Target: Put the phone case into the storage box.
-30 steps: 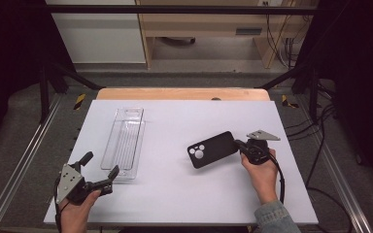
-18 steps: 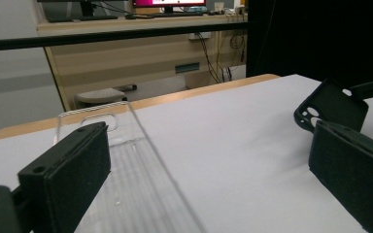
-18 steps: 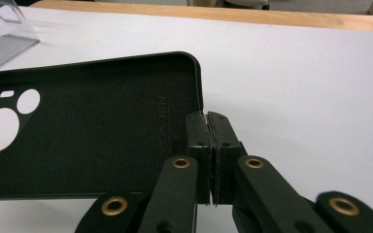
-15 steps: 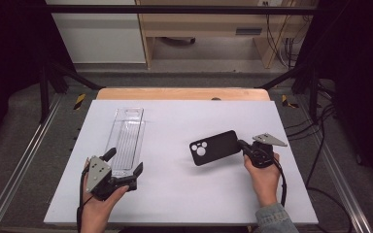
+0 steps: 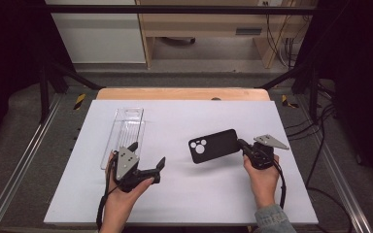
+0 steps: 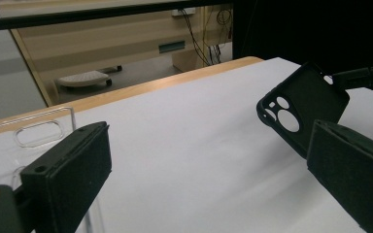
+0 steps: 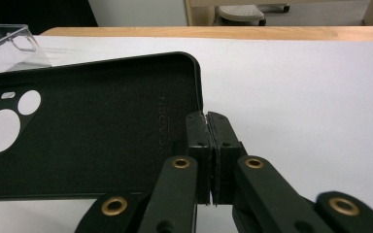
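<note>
A person is working at a white table [image 5: 184,194] with a gripper in each hand. The right gripper [image 5: 241,144] is pinching the wall of a black phone case [image 5: 213,145] at one short end, jaws clamped together on it, and is holding the case just above the table's middle, camera cut-outs pointing away from the hand. The left gripper [image 5: 148,158] is hovering near the front left with its jaws spread wide and nothing between them, aimed across at the black case. A clear phone case [image 5: 126,133] is lying flat on the table, just behind the left gripper. The right grip is catching only a thin edge, so the case could be twisting or slipping out if the left gripper nudges it. The wide left jaws could also be clipping the clear case beside them.
</note>
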A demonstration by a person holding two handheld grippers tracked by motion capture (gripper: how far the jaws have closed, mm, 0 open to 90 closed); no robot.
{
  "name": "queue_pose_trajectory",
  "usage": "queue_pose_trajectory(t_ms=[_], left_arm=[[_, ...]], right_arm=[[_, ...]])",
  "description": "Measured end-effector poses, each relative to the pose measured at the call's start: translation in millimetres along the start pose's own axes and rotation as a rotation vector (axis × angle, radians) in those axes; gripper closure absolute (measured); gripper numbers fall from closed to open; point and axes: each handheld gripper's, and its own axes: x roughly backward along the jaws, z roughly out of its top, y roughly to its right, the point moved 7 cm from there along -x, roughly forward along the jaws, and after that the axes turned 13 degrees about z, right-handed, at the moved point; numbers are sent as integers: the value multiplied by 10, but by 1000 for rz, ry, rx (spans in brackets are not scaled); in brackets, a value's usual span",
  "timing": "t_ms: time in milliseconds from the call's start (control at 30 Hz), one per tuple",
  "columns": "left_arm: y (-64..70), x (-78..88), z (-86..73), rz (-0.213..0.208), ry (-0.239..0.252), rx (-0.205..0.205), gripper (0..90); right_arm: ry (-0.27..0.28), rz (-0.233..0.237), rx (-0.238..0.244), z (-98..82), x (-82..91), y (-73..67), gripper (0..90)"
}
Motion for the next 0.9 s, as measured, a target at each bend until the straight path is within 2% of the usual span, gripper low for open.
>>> queue_pose_trajectory(t_ms=[233,433,567,667,733,900], left_arm=[[203,-119,8,-21,-10,-8,24],[352,-207,-2,-31,-19,9,25],[400,-225,2,-29,-21,12,26],[450,-241,-2,-41,-29,12,46],[488,-251,3,-51,-35,31,46],[584,-272,-6,-61,-43,37,54]], right_arm=[[12,17,-4,16,-14,-53,896],[18,24,-4,24,-14,-79,896],[25,26,1,32,-16,-108,896],[32,26,9,43,-11,-127,896],[39,26,13,49,-5,-134,896],[45,27,14,54,-6,-146,896]])
